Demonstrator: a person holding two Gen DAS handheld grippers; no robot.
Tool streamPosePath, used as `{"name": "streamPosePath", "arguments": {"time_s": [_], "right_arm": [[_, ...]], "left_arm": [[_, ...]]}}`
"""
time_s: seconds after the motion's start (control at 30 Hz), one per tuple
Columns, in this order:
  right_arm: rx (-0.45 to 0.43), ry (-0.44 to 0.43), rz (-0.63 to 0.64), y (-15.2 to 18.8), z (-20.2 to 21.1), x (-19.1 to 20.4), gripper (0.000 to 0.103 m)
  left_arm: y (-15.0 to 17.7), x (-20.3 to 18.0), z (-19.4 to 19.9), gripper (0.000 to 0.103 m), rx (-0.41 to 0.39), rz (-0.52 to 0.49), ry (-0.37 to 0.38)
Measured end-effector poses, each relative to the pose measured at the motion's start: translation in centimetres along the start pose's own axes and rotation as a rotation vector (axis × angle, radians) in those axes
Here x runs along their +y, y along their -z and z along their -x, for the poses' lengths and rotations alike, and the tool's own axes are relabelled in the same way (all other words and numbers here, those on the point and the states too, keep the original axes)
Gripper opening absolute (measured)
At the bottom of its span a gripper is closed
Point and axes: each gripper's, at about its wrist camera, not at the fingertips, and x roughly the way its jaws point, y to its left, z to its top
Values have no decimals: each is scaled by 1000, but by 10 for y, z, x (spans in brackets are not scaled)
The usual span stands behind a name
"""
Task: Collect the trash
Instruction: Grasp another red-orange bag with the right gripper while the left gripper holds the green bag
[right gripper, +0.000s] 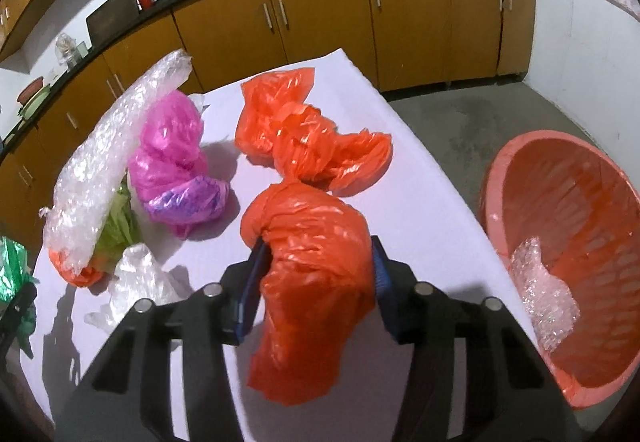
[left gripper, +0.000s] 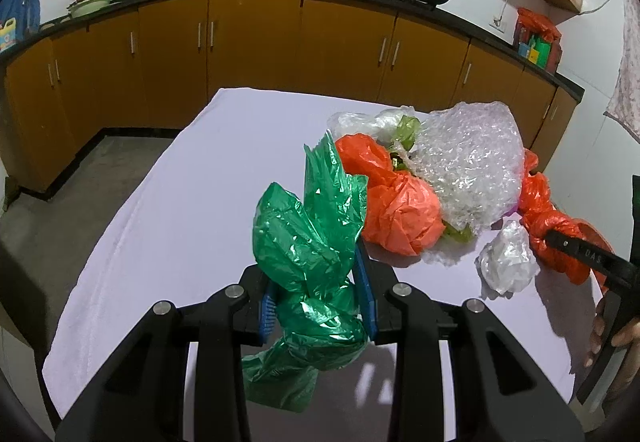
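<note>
The left gripper (left gripper: 320,302) pinches a crumpled green bag (left gripper: 308,242) between its blue pads. The bag sticks up past the tips and also hangs down under them, over the near part of the table (left gripper: 180,202), which has a white cloth on it.

The right gripper (right gripper: 316,282) pinches an orange bag (right gripper: 312,262) the same way. This bag is long and knotted. Its far end lies toward the far right corner of the table, and its near end droops below the pads.

More trash sits on the table. A big sheet of bubble wrap (right gripper: 104,170) lies along the left edge in the right wrist view, on top of something light green. A pink bag (right gripper: 172,162) lies just beside the bubble wrap, between it and the orange bag. A small clear bag (left gripper: 506,262) lies near the right gripper. Another orange bag (left gripper: 400,214) touches the bubble wrap in the left wrist view.

A pink basket (right gripper: 568,178) stands past the right edge of the table, tipped toward the camera. A piece of bubble wrap (right gripper: 540,294) is inside it.
</note>
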Motion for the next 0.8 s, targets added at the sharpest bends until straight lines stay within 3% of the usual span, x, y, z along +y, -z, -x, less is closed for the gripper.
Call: {"name": "streamPosePath", "arguments": {"time_s": [0.5,0.8], "right_arm": [[-91,-82,-48,14,63,-16,43],[-182,-4,-66,20,114,-47,43]], "left_arm": [[-2,-18,18,34,-27,-19,48],[-4,-61,29,34,-40,-64,122]]}}
